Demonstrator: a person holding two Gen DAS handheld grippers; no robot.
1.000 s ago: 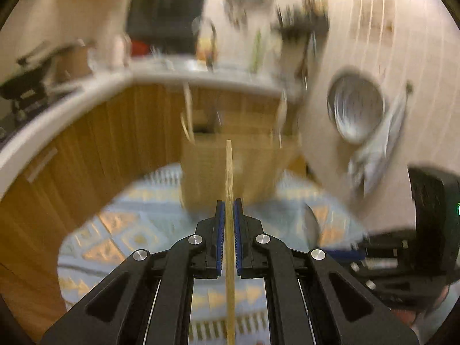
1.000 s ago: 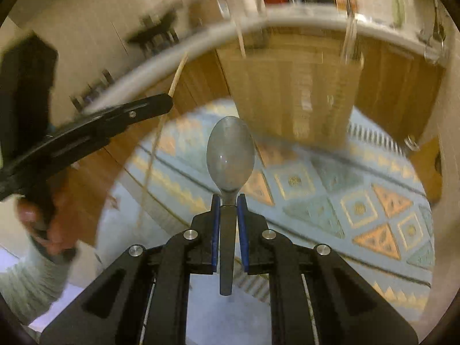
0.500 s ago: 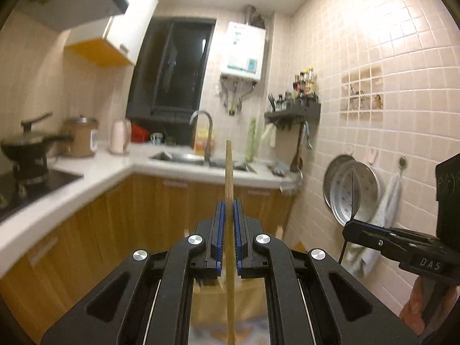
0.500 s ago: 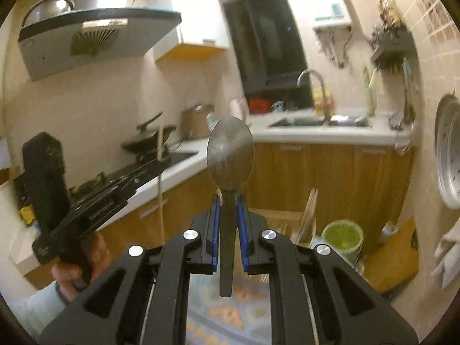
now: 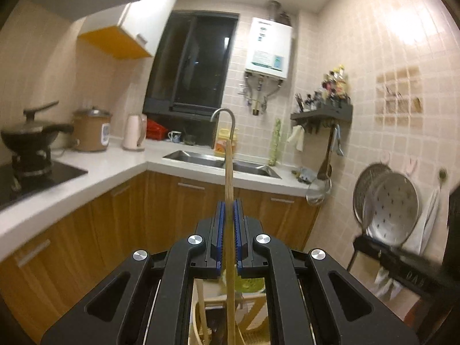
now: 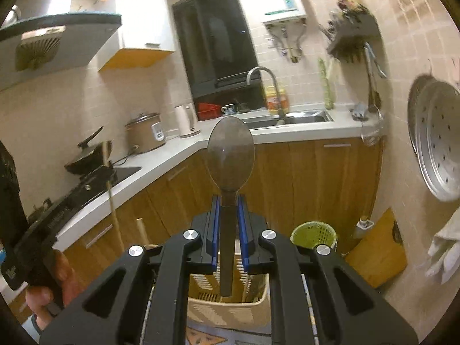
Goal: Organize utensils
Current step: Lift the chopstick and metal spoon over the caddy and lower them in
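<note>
My left gripper (image 5: 229,205) is shut on a thin wooden chopstick (image 5: 229,172) that sticks up past its blue pads. My right gripper (image 6: 229,201) is shut on the flat handle of a metal spoon (image 6: 231,156), bowl upward. Below both grippers stands a woven basket (image 6: 230,306) with wooden utensils (image 5: 202,306) upright in it, mostly hidden behind the gripper bodies. In the right wrist view the left gripper (image 6: 107,172) shows at the far left, held by a hand (image 6: 43,299), with the chopstick (image 6: 113,201) through it. In the left wrist view the right gripper's body (image 5: 402,267) shows at the right edge.
An L-shaped white counter (image 5: 115,164) over wooden cabinets holds a wok (image 5: 26,138), rice cooker (image 5: 92,132), kettle (image 5: 133,132) and sink (image 5: 218,161). Steamer trays (image 6: 440,141) hang on the tiled right wall. A green bin (image 6: 313,233) and a board (image 6: 376,247) stand on the floor.
Both grippers have risen and tilted up from facing the basket and patterned rug to facing the counter and window. The chopstick and the spoon stay gripped.
</note>
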